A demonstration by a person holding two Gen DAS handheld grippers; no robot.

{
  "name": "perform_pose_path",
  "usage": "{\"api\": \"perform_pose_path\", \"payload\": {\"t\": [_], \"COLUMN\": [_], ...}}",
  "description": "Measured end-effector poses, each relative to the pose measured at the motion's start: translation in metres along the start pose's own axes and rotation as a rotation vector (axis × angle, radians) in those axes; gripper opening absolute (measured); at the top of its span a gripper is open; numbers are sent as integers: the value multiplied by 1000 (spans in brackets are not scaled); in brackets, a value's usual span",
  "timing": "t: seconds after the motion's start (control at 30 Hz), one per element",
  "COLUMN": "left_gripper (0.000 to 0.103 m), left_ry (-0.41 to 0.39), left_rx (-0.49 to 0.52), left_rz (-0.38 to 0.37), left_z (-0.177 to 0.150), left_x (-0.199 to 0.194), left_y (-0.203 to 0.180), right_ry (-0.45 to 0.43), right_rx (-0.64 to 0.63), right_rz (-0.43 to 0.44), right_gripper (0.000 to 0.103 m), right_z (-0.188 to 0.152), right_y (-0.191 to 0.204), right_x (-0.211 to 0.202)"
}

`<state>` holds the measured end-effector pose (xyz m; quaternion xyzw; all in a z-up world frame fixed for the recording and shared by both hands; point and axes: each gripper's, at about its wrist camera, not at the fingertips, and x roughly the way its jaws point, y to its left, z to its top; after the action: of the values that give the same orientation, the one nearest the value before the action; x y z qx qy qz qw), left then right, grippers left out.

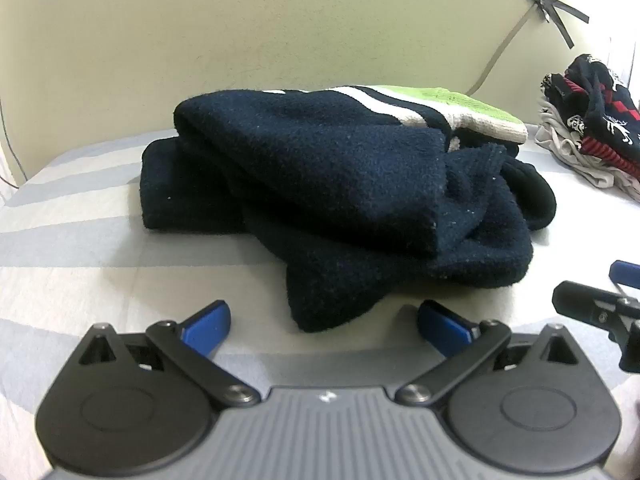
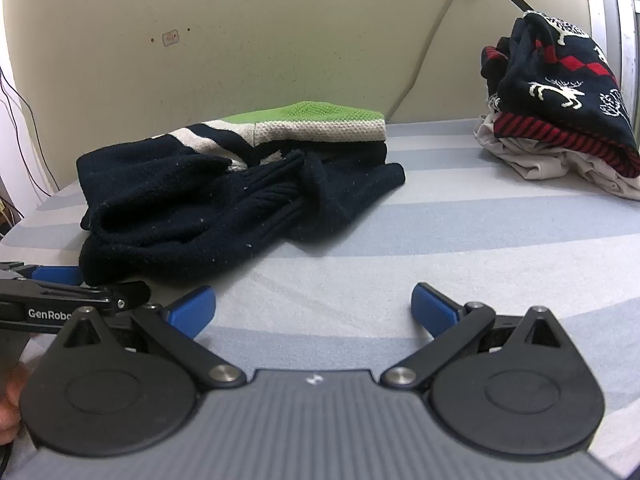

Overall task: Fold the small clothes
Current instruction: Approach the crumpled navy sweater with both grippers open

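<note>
We see the folded sweater (image 1: 320,184) lying on the surface (image 2: 440,240), close before the wall (image 1: 320,32). The pile of clothes (image 2: 560,120) sits well to the right of the sweater, and both hand-held grippers hover just in front of it.

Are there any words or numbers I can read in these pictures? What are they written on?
"GenRobo" in white letters on the black side of the left hand-held gripper, seen from the right wrist camera; the word is cut off by the part in front of it.
A small white logo mark, not letters, on the grey body of the right hand-held gripper.
The white patterns on the dark sweater are pictures, not words.
The small sticker on the wall is too blurred to read.
</note>
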<state>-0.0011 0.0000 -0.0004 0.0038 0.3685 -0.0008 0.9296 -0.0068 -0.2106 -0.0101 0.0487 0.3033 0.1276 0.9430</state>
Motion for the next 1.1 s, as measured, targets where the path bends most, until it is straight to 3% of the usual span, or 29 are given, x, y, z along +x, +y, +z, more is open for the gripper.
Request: {"api": "perform_pose_path", "payload": {"t": [0.3, 0.57, 1.1], "left_gripper": [103, 103, 103], "left_ry": [32, -29, -22], "left_rx": [-8, 45, 58], "left_rz": [53, 142, 78], "left_z": [0, -4, 2], "left_x": [-6, -36, -44], "left_y": [5, -3, -28], "right_ry": [-5, -8, -36], "right_rx": [11, 18, 76], "right_rz": [8, 14, 3], "right_gripper": [103, 103, 103], "right_z": [-1, -2, -5], "right_y": [0, -1, -8], "right_x": [1, 0, -3]}}
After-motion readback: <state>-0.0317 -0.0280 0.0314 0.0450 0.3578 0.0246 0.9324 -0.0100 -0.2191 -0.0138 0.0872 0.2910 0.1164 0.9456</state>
